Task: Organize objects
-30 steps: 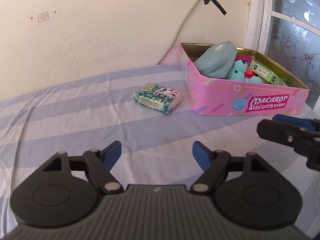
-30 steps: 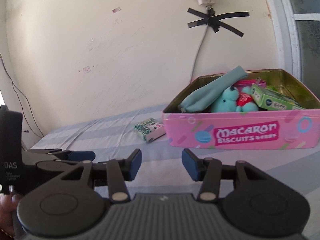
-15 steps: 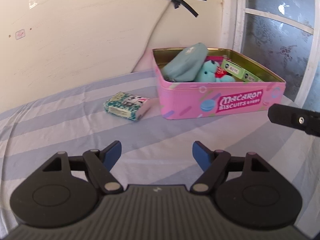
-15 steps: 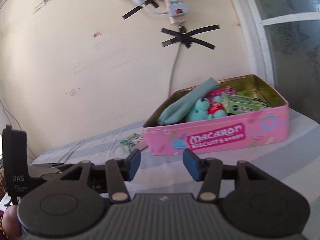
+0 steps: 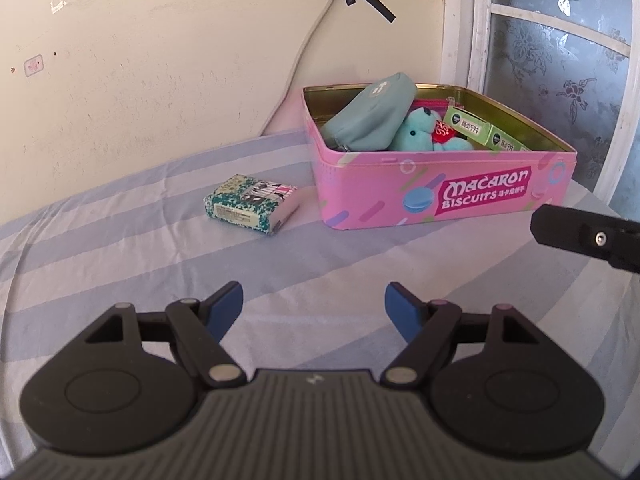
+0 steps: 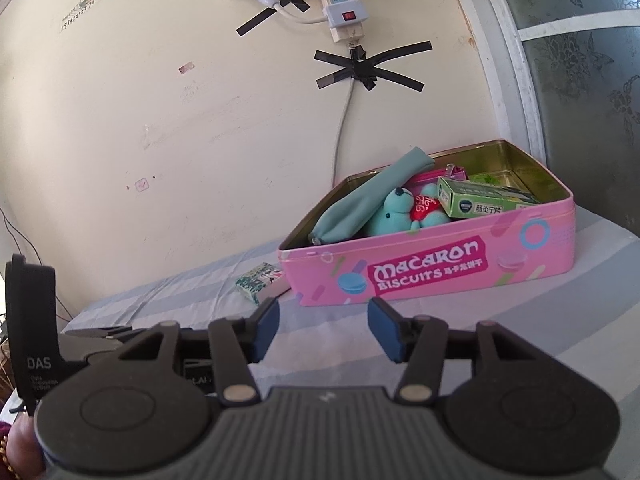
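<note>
Left wrist view, listed left to right. Striped sheet (image 5: 120, 240): blue and white bands, covers the whole surface beneath everything. Small packet (image 5: 251, 209): green-and-white patterned wrapper, lies flat on the sheet just left of the tin, not touching it. Left gripper (image 5: 314, 306): jaws stand apart, nothing between the blue pads, held over bare sheet. Pink tin (image 5: 444, 196): lidless, lettered "Macaron Biscuits", stands on the sheet near the wall. Contents, left to right: teal pouch (image 5: 370, 118) leaning on the left wall of the tin; teal plush bear (image 5: 420, 132) with a red heart; green boxes (image 5: 480, 132) along the right side. Black part of the other tool (image 5: 588, 236): enters from the right edge, in front of the tin's corner.

Right wrist view, left to right. Packet (image 6: 262, 282), just left of the tin (image 6: 432, 268). Right gripper (image 6: 323, 322): jaws opening, empty, pointed at the tin's near wall. Power strip (image 6: 340, 8) taped to the wall above.
</note>
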`<action>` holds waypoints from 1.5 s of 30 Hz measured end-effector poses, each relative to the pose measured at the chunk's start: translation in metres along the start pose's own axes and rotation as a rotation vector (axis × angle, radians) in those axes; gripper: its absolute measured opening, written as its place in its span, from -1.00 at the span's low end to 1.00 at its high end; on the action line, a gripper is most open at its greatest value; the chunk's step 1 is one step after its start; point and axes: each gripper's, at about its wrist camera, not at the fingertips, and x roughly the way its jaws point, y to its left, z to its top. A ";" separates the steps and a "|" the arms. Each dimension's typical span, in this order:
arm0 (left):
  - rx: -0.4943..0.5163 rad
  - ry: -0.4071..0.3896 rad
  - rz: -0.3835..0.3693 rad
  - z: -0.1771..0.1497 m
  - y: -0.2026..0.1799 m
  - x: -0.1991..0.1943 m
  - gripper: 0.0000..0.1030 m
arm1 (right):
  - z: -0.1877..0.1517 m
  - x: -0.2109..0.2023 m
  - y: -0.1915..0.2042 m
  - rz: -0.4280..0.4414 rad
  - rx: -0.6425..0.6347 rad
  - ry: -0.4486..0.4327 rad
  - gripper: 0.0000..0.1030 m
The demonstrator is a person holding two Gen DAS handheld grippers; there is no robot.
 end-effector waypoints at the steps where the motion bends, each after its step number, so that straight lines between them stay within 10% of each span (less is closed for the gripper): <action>1: -0.001 0.002 0.001 0.000 0.001 0.001 0.55 | 0.000 0.001 0.000 0.000 0.001 0.002 -0.01; 11: -0.026 0.021 0.051 -0.003 0.038 0.010 0.55 | -0.005 0.024 0.018 0.033 -0.040 0.065 0.00; 22: -0.246 -0.008 0.276 -0.008 0.140 0.016 0.55 | 0.009 0.113 0.101 0.121 -0.343 0.203 0.09; 29: -0.334 -0.055 0.258 -0.001 0.164 -0.001 0.56 | 0.042 0.218 0.164 0.092 -0.643 0.377 0.49; 35: -0.427 -0.050 0.211 -0.001 0.180 -0.004 0.57 | 0.043 0.288 0.164 -0.022 -0.643 0.588 0.40; 41: -0.388 -0.024 0.137 0.000 0.168 0.004 0.57 | 0.013 0.223 0.171 0.165 -0.732 0.536 0.15; 45: -0.292 0.034 -0.038 -0.003 0.136 0.013 0.57 | -0.030 0.142 0.164 0.233 -0.853 0.465 0.24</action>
